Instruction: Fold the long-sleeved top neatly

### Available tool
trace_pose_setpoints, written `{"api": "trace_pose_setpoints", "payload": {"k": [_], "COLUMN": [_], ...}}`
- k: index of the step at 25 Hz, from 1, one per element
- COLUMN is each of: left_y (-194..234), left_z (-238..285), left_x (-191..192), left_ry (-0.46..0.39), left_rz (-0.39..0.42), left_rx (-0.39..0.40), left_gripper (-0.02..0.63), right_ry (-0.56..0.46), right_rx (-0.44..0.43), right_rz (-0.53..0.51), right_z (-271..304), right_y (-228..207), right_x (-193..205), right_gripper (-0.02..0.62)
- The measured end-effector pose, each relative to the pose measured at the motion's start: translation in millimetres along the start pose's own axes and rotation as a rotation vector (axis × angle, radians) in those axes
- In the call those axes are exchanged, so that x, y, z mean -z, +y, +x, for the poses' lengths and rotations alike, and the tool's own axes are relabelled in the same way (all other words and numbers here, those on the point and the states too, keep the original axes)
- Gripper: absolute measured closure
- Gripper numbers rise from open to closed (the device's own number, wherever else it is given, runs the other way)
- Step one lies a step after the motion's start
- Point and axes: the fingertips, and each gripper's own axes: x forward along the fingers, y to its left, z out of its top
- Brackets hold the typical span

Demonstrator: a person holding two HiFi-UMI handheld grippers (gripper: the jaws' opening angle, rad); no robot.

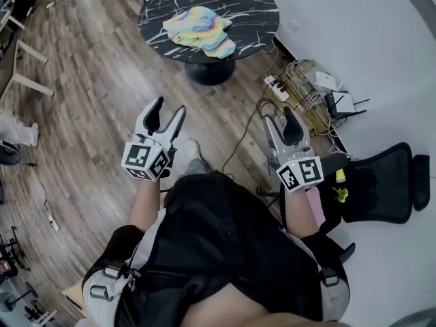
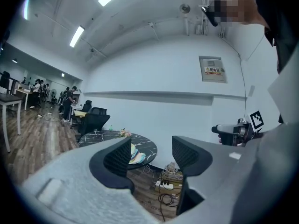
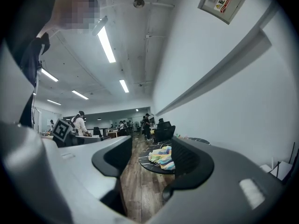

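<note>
A pastel rainbow-coloured top (image 1: 199,31) lies crumpled on a round black marble-look table (image 1: 252,19) at the far side of the room. The same top (image 3: 162,157) shows small and distant between the right jaws, and a strip of the top (image 2: 135,155) peeks past the left jaw. My left gripper (image 1: 166,116) is held up over the wood floor, well short of the table, open and empty. My right gripper (image 1: 281,121) is level beside it, jaws wide apart, nothing between them.
A power strip (image 1: 278,89) and tangled cables (image 1: 308,94) lie on the floor by the white wall, right of the table base. A black office chair (image 1: 381,182) stands at my right. White desk legs (image 1: 24,67) stand at the far left. Several people stand in the distance.
</note>
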Motion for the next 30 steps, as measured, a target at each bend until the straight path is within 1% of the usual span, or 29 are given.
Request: {"api": "trace_pose_setpoints", "payload": {"k": [4, 8, 12, 15, 19, 23, 30], "left_y": [42.0, 91.1, 138.3, 165.7, 193.4, 216.5, 237.9], "left_z": [25.9, 42.1, 53.8, 57.4, 58.2, 55.4, 67.7], "left_x": [-9.7, -22.4, -25.3, -26.4, -20.9, -12.4, -3.9], "left_ry": [0.003, -0.004, 0.001, -0.001, 0.013, 0.033, 0.047], "left_rz": [0.005, 0.024, 0.016, 0.005, -0.004, -0.03, -0.051], "left_rx": [0.005, -0.013, -0.021, -0.022, -0.019, -0.036, -0.05], "left_gripper": [0.328, 0.328, 0.328, 0.33, 0.337, 0.342, 0.342], "right_ry": [0.027, 0.055, 0.063, 0.073, 0.094, 0.115, 0.175], "right_rx": [-0.008, -0.034, -0.092, -0.135, -0.155, -0.172, -0.181], "right_rz": [0.004, -0.007, -0.039, -0.066, -0.07, -0.066, -0.074], "right_z": [52.1, 110.2, 172.7, 211.9, 250.5, 274.1, 303.7], "right_y": [0.0, 11.9, 37.6, 55.0, 66.1, 78.7, 69.2], "right_x": [7.2, 14.1, 16.0, 19.3, 27.3, 34.6, 51.7], "right_gripper": [0.35, 0.35, 0.35, 0.35, 0.35, 0.35, 0.35]}}
